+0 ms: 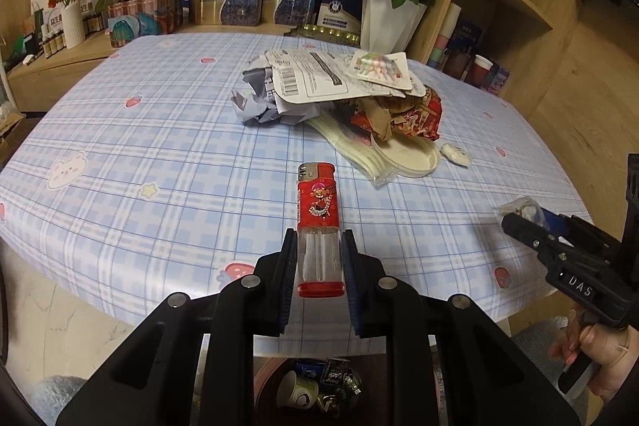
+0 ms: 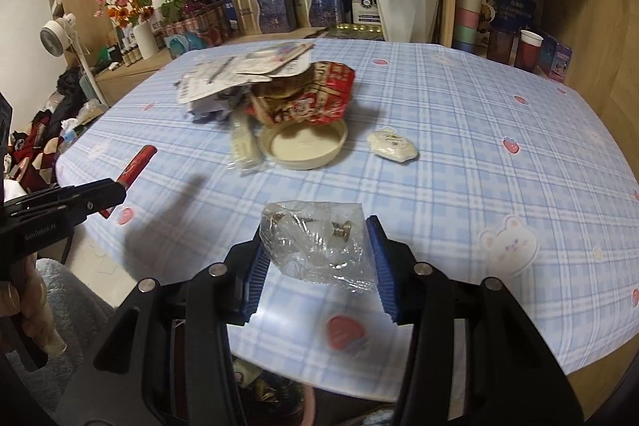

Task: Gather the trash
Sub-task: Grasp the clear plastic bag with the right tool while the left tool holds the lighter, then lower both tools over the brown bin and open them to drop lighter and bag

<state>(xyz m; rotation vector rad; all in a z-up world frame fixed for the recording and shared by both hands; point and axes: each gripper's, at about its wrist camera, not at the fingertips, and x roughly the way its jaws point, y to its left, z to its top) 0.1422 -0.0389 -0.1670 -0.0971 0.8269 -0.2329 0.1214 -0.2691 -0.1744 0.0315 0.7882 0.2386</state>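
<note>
My left gripper [image 1: 318,238] is shut on a red lighter [image 1: 317,202] with a clear lower body, held upright above the near edge of the table [image 1: 159,130]. In the right wrist view the same lighter [image 2: 137,162] sticks out of the left gripper [image 2: 116,192] at the left. My right gripper [image 2: 317,230] is shut on a crumpled clear plastic bag [image 2: 315,246] with screws inside, lifted off the tablecloth. That bag [image 1: 519,206] and right gripper [image 1: 515,222] also show at the right of the left wrist view, with a hand on the handle.
A trash pile [image 1: 339,86] of papers, card packaging and a red wrapper lies mid-table, with a cream lid [image 2: 303,146] and a small white packet [image 2: 393,144] beside it. A bin [image 1: 315,386] with trash stands under the near edge. Boxes, flower pots and shelves line the back.
</note>
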